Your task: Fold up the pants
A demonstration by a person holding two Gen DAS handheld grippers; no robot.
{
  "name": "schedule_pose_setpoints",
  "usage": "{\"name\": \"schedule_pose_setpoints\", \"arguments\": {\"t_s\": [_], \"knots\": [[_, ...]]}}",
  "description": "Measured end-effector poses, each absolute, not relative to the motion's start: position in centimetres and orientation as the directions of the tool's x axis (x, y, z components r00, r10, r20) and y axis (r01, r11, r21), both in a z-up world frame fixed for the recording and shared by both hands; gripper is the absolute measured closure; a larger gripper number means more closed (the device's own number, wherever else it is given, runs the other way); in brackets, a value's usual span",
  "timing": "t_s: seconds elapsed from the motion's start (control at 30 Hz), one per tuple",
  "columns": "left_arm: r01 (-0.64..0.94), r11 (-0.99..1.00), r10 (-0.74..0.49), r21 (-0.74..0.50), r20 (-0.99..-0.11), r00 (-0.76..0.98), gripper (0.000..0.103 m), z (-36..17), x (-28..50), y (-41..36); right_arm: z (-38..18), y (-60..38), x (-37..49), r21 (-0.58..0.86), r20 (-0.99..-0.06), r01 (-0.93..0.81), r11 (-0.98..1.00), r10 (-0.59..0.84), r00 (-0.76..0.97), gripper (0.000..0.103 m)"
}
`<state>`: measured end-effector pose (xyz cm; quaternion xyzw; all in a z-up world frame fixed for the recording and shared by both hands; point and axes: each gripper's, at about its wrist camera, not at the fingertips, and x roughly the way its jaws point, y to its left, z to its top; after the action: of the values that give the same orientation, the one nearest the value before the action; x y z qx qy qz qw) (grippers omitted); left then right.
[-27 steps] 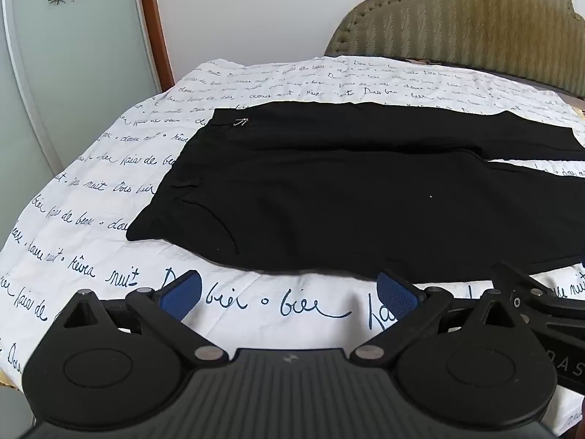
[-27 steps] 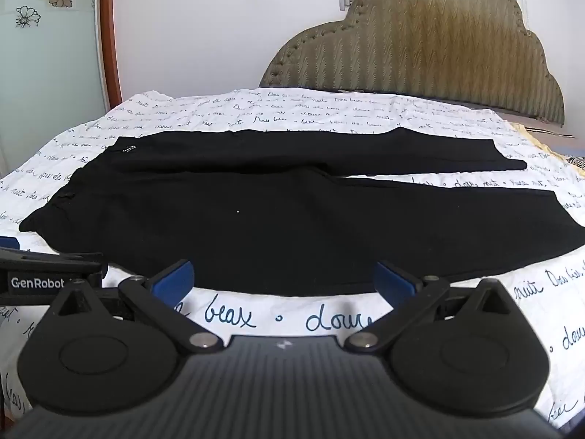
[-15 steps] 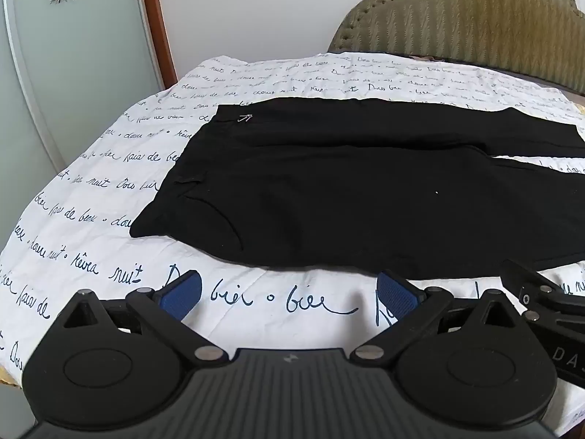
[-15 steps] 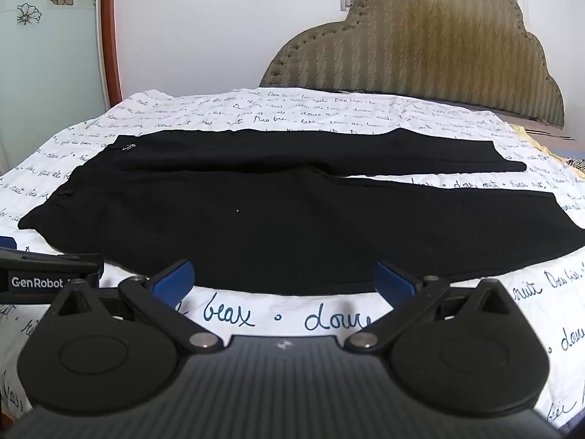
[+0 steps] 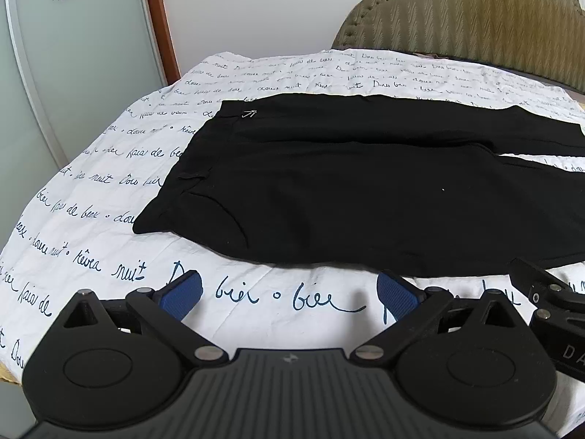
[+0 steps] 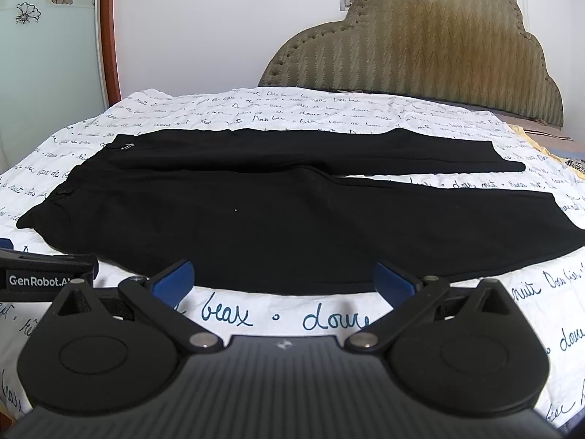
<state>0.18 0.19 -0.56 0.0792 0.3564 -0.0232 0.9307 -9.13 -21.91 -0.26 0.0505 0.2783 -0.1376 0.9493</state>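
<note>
A: Pants (image 6: 278,219)?
B: Flat on bed (image 6: 329,117), unfolded, waist at 9, legs toward 3.
A: Claws?
B: Left claw (image 5: 289,292) & right claw (image 6: 283,281) both wide, empty, just short of near hem.

The left hand-held gripper (image 5: 289,289) and the right hand-held gripper (image 6: 285,278) hung side by side, tilted downward, each with its blue-padded jaws spread wide and nothing between them. Neither touched anything. The right one's black body edged into the left view.
</note>
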Motion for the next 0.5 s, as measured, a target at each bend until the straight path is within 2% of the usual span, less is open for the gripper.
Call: {"name": "schedule_pose_setpoints", "arguments": {"t_s": [0.5], "knots": [[0.102,0.986,0.012,0.132,-0.670,0.743,0.000,-0.63,0.40,0.37,-0.39,-21.94,-9.05,0.016,-0.546,0.283,0.959,-0.229,0.806,0.000]]}}
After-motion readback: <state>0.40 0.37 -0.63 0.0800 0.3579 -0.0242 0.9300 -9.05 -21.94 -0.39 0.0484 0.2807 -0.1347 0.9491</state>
